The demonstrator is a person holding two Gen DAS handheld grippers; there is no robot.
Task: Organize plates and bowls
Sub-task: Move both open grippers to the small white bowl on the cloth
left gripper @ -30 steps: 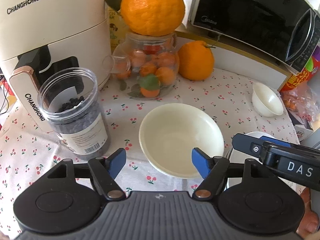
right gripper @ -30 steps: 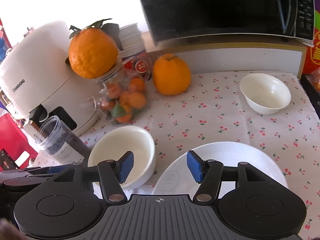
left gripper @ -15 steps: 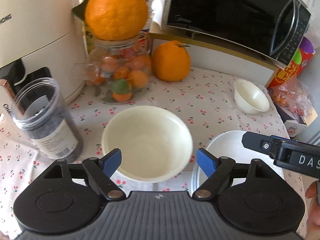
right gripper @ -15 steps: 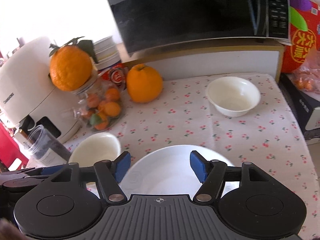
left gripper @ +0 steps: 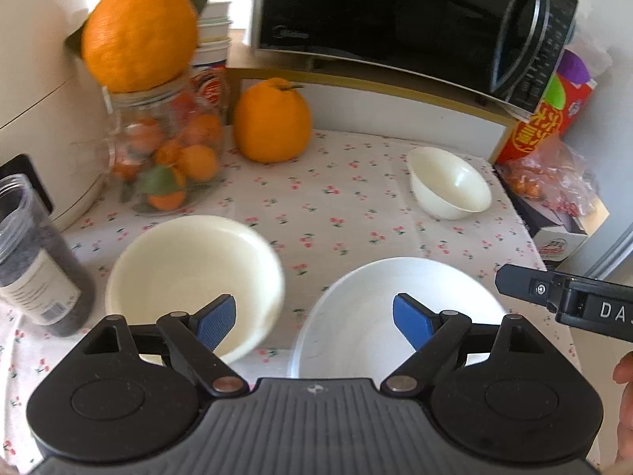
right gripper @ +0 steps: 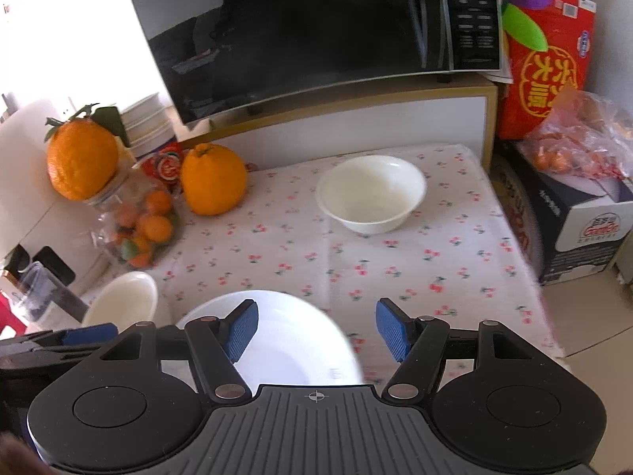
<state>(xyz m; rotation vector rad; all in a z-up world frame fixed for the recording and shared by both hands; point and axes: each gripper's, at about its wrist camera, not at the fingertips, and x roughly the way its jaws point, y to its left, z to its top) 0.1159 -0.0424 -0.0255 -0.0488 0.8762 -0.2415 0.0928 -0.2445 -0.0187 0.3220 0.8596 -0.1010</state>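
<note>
White tablecloth [left gripper: 348, 213] w/ small red cherry print & green stems; on it, ahead of the grippers, cream round ceramic bowl [left gripper: 190, 273], smaller cream bowl [right gripper: 372, 194] & white round plate [left gripper: 356, 308]. Big orange citrus fruit [left gripper: 271, 120] w/ green stem, glossy black microwave [right gripper: 316, 27] w/ silver trim, red box [right gripper: 548, 59] w/ yellow lettering, purple & green shapes. Black grippers w/ blue ribbed pads [right gripper: 241, 328].

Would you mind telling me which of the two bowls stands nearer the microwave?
The smaller bowl, alone toward the cloth's far right corner; the larger bowl sits near the front, beside the plate.
</note>
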